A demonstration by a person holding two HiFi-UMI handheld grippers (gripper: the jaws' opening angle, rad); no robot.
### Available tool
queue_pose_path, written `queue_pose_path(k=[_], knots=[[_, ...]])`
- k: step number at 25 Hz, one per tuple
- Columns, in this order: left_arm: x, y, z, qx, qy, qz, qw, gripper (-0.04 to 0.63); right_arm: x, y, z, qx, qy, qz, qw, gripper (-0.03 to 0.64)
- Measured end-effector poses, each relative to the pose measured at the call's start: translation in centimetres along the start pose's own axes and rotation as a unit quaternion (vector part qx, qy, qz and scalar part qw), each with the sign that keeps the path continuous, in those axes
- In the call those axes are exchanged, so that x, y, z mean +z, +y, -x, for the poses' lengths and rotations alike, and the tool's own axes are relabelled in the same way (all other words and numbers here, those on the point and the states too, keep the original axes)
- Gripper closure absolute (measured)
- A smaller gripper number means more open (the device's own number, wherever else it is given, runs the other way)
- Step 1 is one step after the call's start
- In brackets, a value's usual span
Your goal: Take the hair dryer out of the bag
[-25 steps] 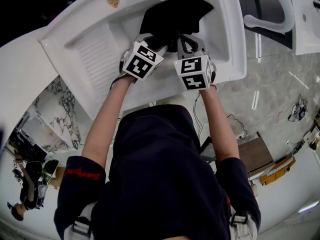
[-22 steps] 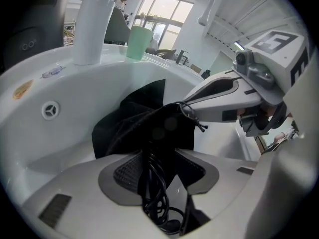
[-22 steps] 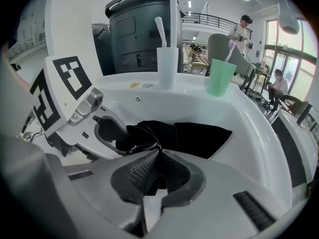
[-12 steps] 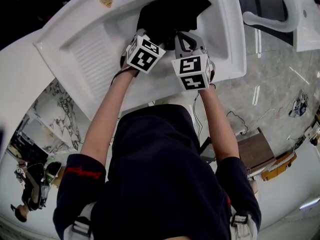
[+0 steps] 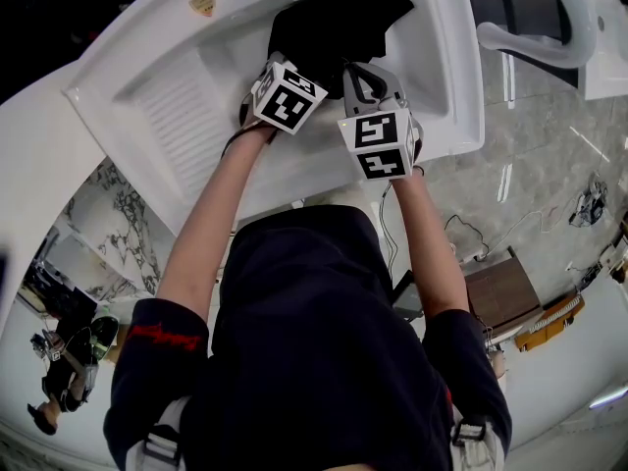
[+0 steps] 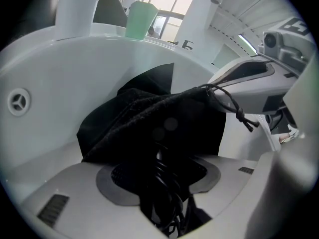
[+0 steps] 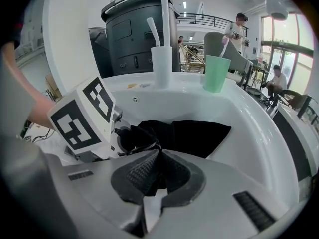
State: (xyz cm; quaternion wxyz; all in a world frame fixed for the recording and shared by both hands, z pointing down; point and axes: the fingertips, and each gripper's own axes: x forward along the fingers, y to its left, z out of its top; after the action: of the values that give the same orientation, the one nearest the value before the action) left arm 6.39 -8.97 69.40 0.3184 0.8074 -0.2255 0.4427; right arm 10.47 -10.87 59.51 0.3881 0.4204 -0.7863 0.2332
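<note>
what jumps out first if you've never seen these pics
A black bag slumped in the white sink, with both marker-cubed grippers at it. The right gripper pinches the bag's edge; the left gripper, jaws just opening, straddles a coiled black cord at the bag's mouth.

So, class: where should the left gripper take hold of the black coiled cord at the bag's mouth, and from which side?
Probably across the bunched coils of the cord, straight in from the bag's open near side. The loops lie together between the left gripper's jaws, which have just been opening and do not press yet; the right gripper pinches the bag's cloth.
</note>
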Motion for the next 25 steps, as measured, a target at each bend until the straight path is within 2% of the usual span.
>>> queue_pose_path(k=[9, 19, 25], knots=[[-0.2, 0.2, -0.9, -0.011, 0.003, 0.016, 0.9998, 0.377, -0.7, -0.2, -0.2, 0.0, 0.009, -0.007, 1.0, 0.574], [-0.4, 0.1, -1.8, -0.023, 0.016, 0.015, 0.9995, 0.368, -1.3, -0.4, -0.4, 0.005, 0.012, -0.019, 1.0, 0.574], [-0.5, 0.1, -2.9, -0.017, 0.028, 0.011, 0.9994, 0.356, -1.4, -0.6, -0.4, 0.006, 0.013, -0.025, 1.0, 0.574]])
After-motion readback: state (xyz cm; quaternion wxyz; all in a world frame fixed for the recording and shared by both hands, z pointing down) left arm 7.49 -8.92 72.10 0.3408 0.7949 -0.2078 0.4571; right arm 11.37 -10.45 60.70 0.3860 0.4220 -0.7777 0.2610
